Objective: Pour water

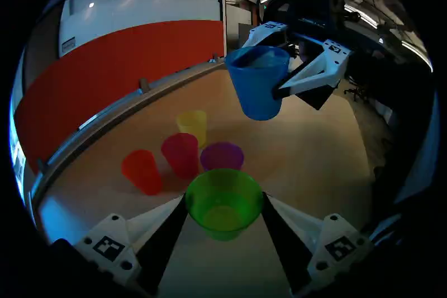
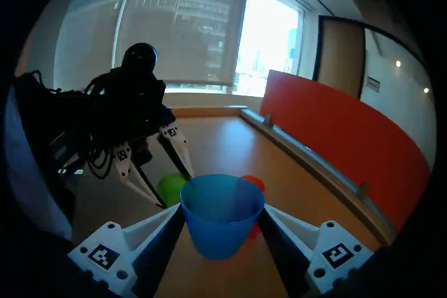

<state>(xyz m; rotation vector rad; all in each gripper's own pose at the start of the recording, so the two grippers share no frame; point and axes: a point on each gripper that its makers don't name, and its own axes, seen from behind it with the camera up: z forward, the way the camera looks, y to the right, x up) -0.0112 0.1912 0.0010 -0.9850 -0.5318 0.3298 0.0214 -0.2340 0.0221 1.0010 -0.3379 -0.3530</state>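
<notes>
My left gripper (image 1: 224, 213) is shut on a green cup (image 1: 224, 203), held upright just above the wooden table (image 1: 313, 147). Its inside looks empty. Farther off in the left gripper view, the right gripper (image 1: 279, 69) holds a blue cup (image 1: 257, 81) up in the air, roughly upright. In the right gripper view, my right gripper (image 2: 222, 215) is shut on that blue cup (image 2: 221, 215). Beyond it the left gripper (image 2: 167, 186) grips the green cup (image 2: 171, 188), with a red cup (image 2: 253, 183) peeking behind the blue rim.
On the table beyond the green cup stand a red cup (image 1: 142, 170), a magenta cup (image 1: 181, 154), a purple cup (image 1: 222, 156) and a yellow cup (image 1: 192, 126). An orange partition (image 1: 112, 74) with a metal rail borders the table's far side. A person (image 2: 33, 147) holds the left gripper.
</notes>
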